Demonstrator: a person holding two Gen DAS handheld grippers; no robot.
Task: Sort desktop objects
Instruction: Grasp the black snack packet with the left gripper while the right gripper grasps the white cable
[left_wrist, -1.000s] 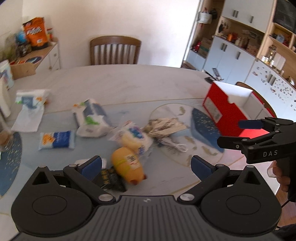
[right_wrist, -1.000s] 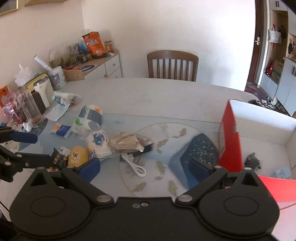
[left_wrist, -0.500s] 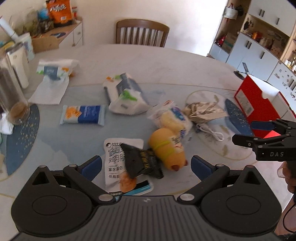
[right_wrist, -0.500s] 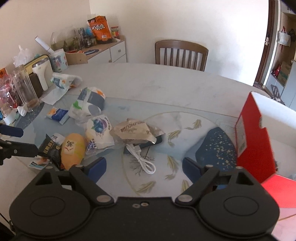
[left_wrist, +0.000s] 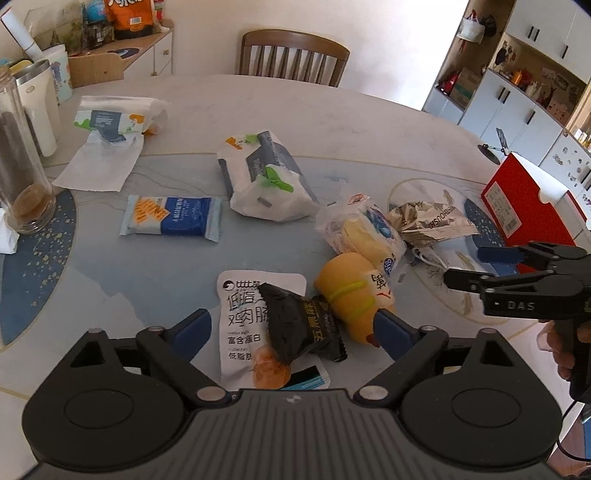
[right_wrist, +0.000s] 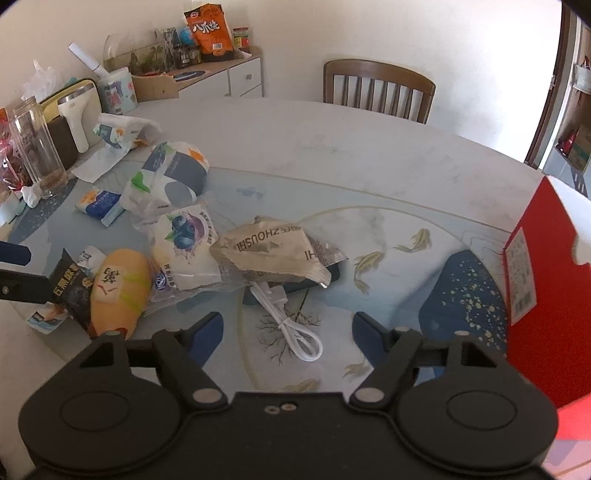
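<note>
The left gripper (left_wrist: 291, 326) hangs over the near edge of the surface (left_wrist: 332, 110), its jaws wide but closing, with a black packet (left_wrist: 301, 328) and a white pouch (left_wrist: 251, 317) between them; the pads press on nothing. A yellow bun (left_wrist: 351, 291) lies just right of the packet, touching it. The right gripper (right_wrist: 288, 328) is closing too, about two-thirds open, over a white cable (right_wrist: 291, 325) that it does not touch. Farther off lie a blueberry bun (right_wrist: 184, 251), a crumpled tan bag (right_wrist: 273, 251) and a tissue pack (left_wrist: 266, 177). A red box (right_wrist: 546, 288) stands at the right.
</note>
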